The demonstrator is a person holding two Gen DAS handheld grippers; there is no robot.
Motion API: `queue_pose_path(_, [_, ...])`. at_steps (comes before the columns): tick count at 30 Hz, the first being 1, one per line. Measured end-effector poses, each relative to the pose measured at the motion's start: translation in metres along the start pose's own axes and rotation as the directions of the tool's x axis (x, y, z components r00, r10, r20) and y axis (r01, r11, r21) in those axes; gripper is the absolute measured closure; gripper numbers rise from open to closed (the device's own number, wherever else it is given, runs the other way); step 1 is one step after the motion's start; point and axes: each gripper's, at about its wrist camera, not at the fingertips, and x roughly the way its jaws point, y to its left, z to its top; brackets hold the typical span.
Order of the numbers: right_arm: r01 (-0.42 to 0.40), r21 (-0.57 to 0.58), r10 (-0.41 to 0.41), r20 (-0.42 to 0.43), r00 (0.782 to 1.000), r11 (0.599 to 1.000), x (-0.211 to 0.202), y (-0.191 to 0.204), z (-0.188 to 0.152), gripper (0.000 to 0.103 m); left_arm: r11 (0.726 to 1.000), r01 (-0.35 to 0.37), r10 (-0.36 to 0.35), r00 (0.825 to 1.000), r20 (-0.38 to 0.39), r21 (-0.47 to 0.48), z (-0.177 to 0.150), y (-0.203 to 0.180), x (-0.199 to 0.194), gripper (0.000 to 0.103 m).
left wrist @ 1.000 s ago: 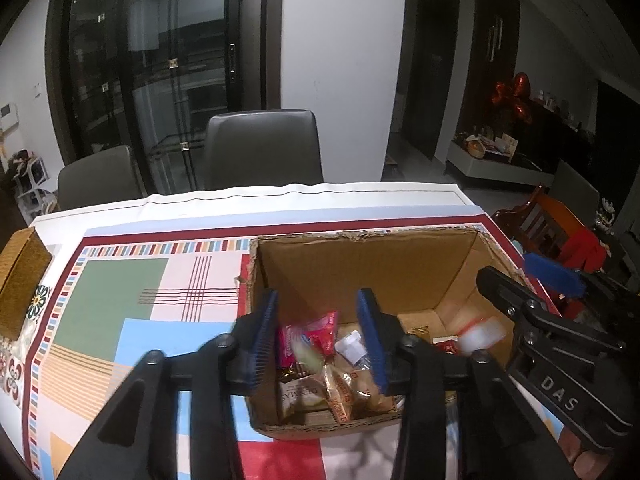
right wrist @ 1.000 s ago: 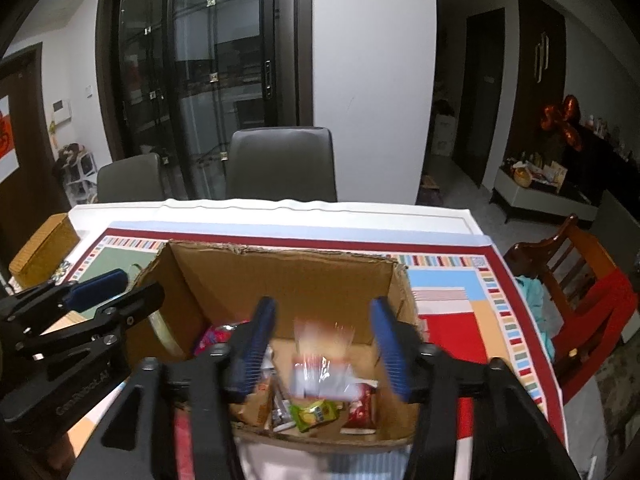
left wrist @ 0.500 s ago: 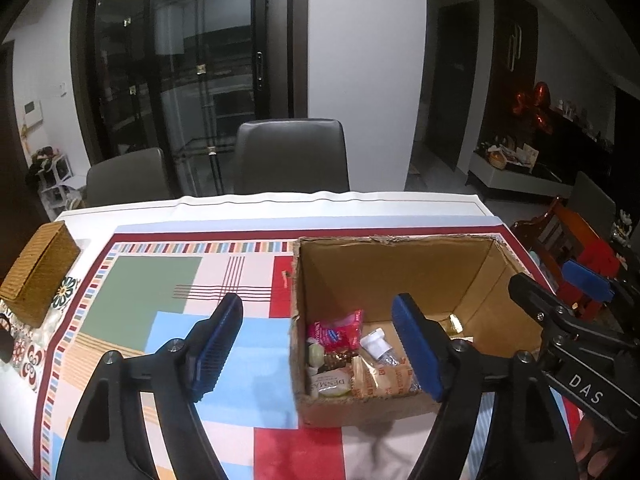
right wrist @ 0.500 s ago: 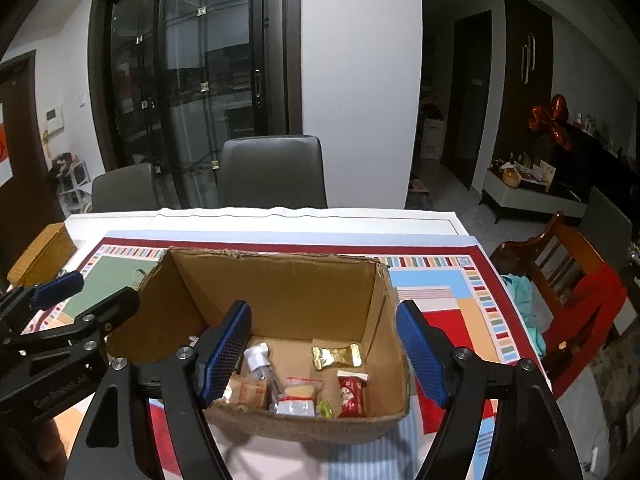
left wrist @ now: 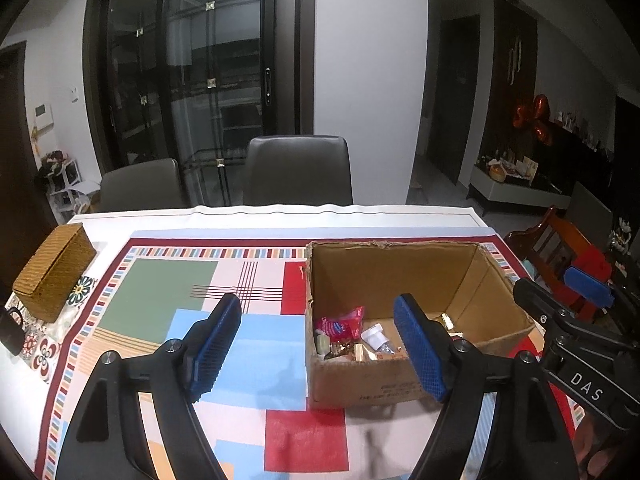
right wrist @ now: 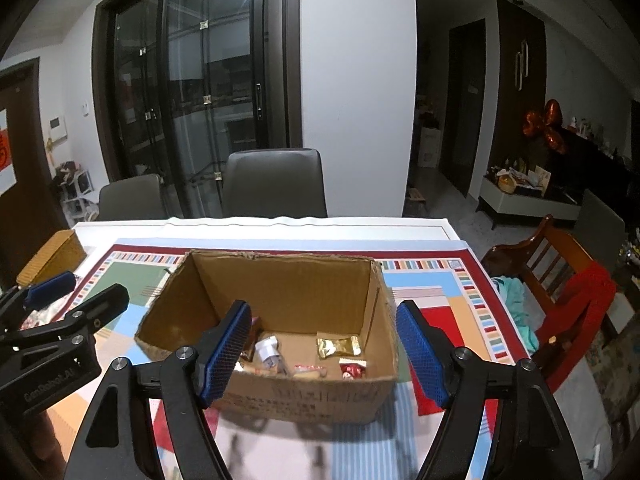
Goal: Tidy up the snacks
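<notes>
Two claws hang above the desk (left wrist: 280,216), each with its blue pads spread wide and nothing between them. In the left wrist view the left claw (left wrist: 320,344) fills the lower middle of the frame, its left pad over the patterned cloth (left wrist: 160,288) and its right pad in front of the box (left wrist: 360,384). The right claw (right wrist: 324,354) sits at the lower middle of its own view, with the box's front wall seen between its pads.

The open cardboard box stands on the cloth, at centre right in the left view and centre in the right view. Snacks lie on its floor: a red packet (left wrist: 342,324) at the left side, a small white-capped bottle (left wrist: 376,336) beside it, a gold wrapper (right wrist: 338,346) towards the right, a small red wrapper (right wrist: 352,370) just below that. Others are too small to tell.

A wicker box (left wrist: 52,272) rests at the left edge of the desk. Two grey chairs (left wrist: 298,172) stand behind it, upper centre.
</notes>
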Motion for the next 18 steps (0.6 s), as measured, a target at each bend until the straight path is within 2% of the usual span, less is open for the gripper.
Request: queue_pose_path(18, [0.005,0.004,-0.005,0.041,0.999,1.000,-0.063,-0.003,-0.031,0.028,1.000,0.005,-0.005,0.999,0.049,0.005,-0.039,-0.005,-0.071,0.024])
